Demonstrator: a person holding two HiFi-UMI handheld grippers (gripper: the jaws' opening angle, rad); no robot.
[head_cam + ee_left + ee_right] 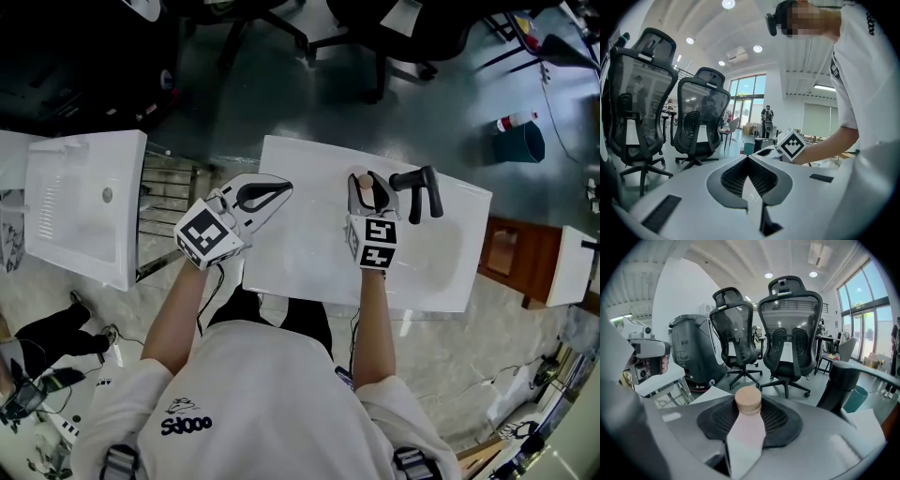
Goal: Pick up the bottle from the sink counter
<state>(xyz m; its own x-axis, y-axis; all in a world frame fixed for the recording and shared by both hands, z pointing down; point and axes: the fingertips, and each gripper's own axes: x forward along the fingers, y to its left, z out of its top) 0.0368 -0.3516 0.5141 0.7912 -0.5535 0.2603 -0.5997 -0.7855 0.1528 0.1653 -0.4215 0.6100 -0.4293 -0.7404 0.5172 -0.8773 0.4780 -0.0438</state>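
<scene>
The person's white shirt [272, 394] fills the near edge, both bare forearms reaching out over the white surface [309, 258]; the right gripper [368, 190] has its jaws clamped on the bottle [745, 437], pale with a tan cap [748, 401], upright between them; the bottle is at the far side of the surface, just beside the black tap [419, 192], and whether its base touches the surface I cannot tell; the left gripper [277, 190] hangs over the surface's left end, well apart from the bottle, jaws closed tip to tip with nothing in them; office chairs [787, 333] stand on the floor beyond.
</scene>
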